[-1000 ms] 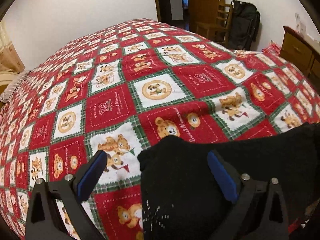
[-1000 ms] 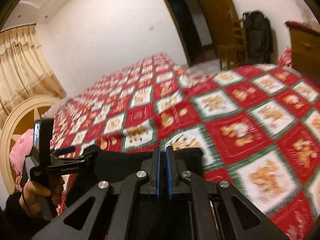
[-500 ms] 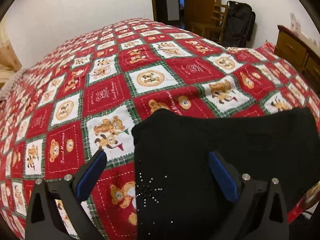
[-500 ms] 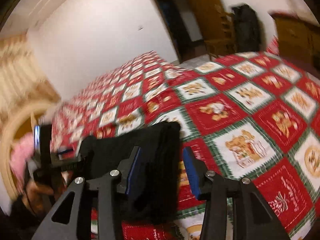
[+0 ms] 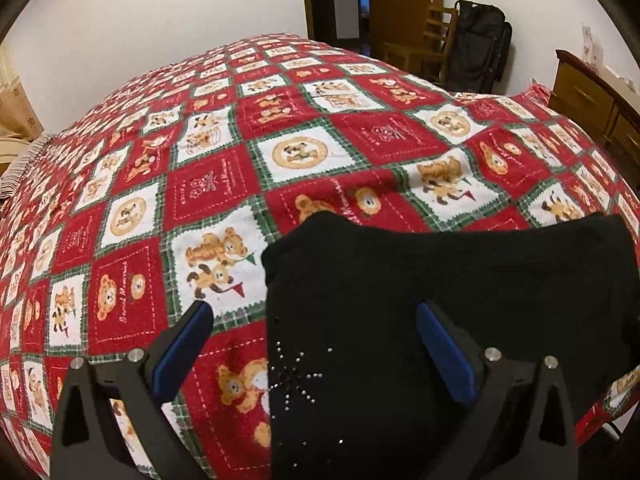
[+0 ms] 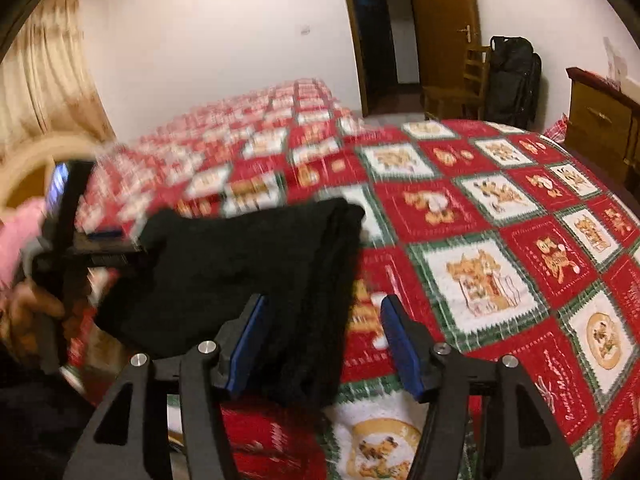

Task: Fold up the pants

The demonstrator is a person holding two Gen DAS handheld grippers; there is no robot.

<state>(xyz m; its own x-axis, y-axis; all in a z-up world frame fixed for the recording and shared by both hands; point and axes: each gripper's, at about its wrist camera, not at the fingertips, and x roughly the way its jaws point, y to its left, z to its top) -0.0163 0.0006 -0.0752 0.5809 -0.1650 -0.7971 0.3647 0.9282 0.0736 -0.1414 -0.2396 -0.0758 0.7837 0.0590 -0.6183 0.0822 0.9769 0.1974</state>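
The black pants (image 5: 440,272) lie folded into a thick rectangle on the red teddy-bear quilt (image 5: 224,184), a rhinestone star (image 5: 296,376) on the near part. My left gripper (image 5: 312,316) hovers open over their left edge, one finger above the quilt, the other above the cloth. In the right wrist view the pants (image 6: 240,264) show their stacked right edge between the jaws of my right gripper (image 6: 324,304). Those jaws are opening and the blue pads stand off the cloth. The left gripper (image 6: 72,240), held by a hand (image 6: 36,304), sits at the pants' far side.
A wooden chair (image 5: 424,48) and black bag (image 5: 480,44) stand by the open door beyond the bed. A wooden dresser (image 5: 592,100) is at the right. Curtains (image 6: 48,72) and a pink pillow (image 6: 16,240) lie left. The quilt stretches wide ahead.
The right gripper's jaws went from shut to apart, releasing the pants' edge. The pants settled lower and flatter on the quilt. The left gripper stayed open and barely moved.
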